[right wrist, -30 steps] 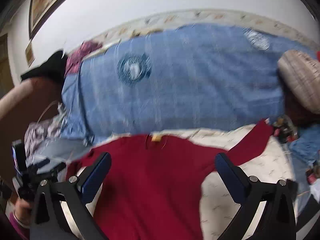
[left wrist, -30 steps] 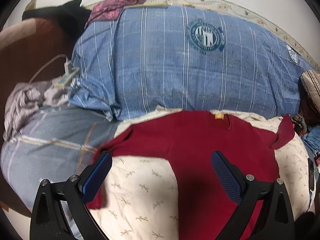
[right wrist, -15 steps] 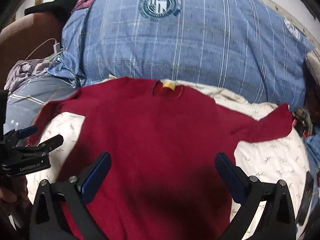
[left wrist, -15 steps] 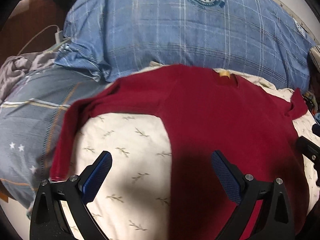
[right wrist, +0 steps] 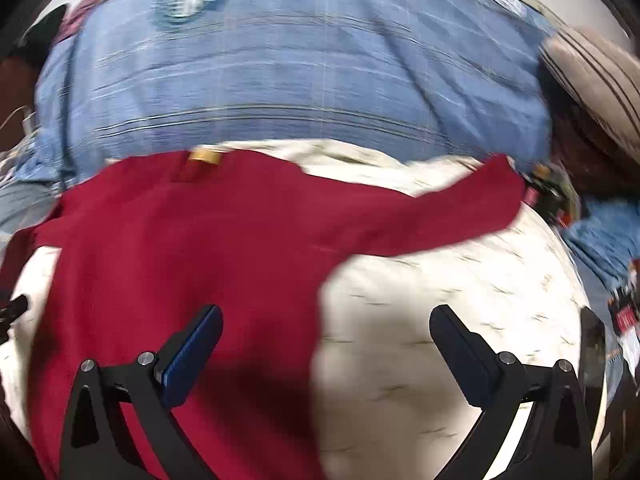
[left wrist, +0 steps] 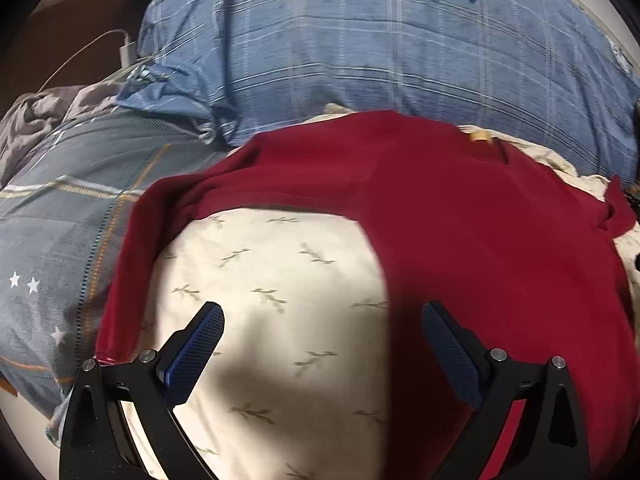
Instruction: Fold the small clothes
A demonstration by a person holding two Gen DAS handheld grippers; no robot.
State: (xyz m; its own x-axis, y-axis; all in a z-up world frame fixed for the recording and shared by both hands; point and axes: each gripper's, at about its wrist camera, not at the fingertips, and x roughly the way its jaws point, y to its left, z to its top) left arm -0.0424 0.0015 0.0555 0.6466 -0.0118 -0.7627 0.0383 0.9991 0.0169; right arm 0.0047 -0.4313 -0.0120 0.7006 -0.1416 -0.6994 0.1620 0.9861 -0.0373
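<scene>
A dark red long-sleeved top (left wrist: 460, 216) lies flat on a cream leaf-print sheet (left wrist: 280, 280), collar with a yellow label (left wrist: 480, 138) at the far side. Its left sleeve (left wrist: 128, 264) runs out and bends down toward me. My left gripper (left wrist: 322, 344) hovers open over the bare sheet by that sleeve's armpit, empty. In the right wrist view the same top (right wrist: 192, 248) stretches its right sleeve (right wrist: 460, 216) out to the right. My right gripper (right wrist: 326, 340) is open and empty above the top's right edge.
A big blue checked quilt (left wrist: 380, 52) is heaped behind the top. A grey-blue starred pillow (left wrist: 52, 232) lies at the left, with a white charger and cable (left wrist: 128, 46) beyond it. A striped cushion (right wrist: 592, 76) and small clutter (right wrist: 552, 196) sit at the right.
Both grippers have dropped closer to the bed. The left one has shifted left toward the left sleeve, the right one right toward the right sleeve. Both stay open and empty.
</scene>
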